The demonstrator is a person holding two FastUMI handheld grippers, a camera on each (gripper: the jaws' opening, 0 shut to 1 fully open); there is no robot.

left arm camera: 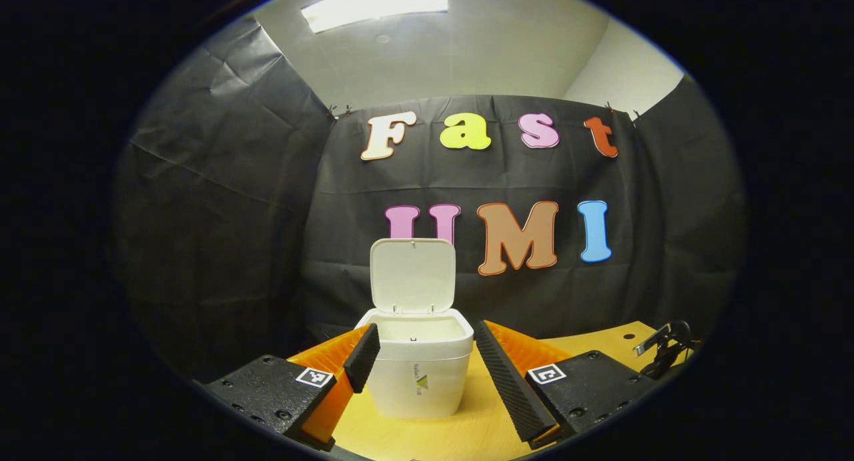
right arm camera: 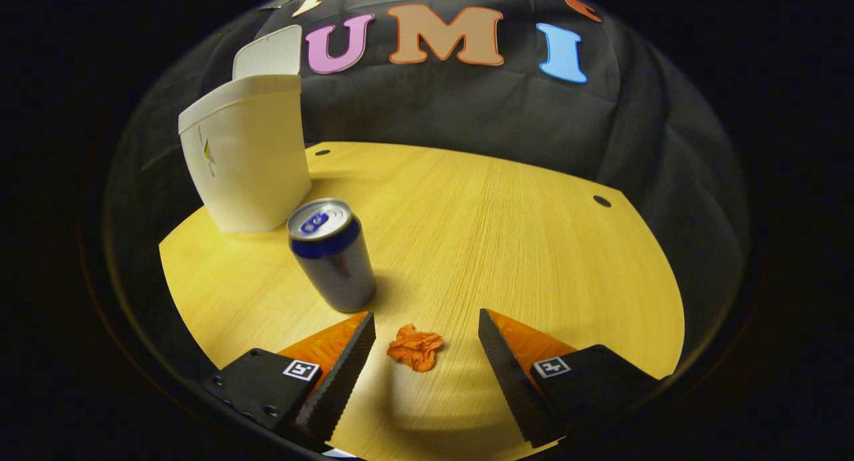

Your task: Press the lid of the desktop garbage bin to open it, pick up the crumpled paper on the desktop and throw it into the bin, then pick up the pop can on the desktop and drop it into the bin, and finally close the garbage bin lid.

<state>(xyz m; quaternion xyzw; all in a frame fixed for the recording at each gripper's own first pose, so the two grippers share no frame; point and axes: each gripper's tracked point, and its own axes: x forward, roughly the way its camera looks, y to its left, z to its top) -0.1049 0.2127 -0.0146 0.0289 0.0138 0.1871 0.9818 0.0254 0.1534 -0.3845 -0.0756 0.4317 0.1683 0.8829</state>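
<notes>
Your left tongs (left arm camera: 420,354) gaped wide; white bin (left arm camera: 415,371) stood between fingers on desk (left arm camera: 467,427), lid (left arm camera: 413,275) raised upright.

No text can be read: the bin (left arm camera: 418,374) carries a small logo label too blurred to make out, and each gripper bears square black-and-white markers.

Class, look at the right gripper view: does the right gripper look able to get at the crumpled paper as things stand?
Probably yes. The right gripper is open, and the crumpled orange paper lies on the table between its fingers with nothing over it. The pop can stands close beside one finger, apart from the paper.
</notes>
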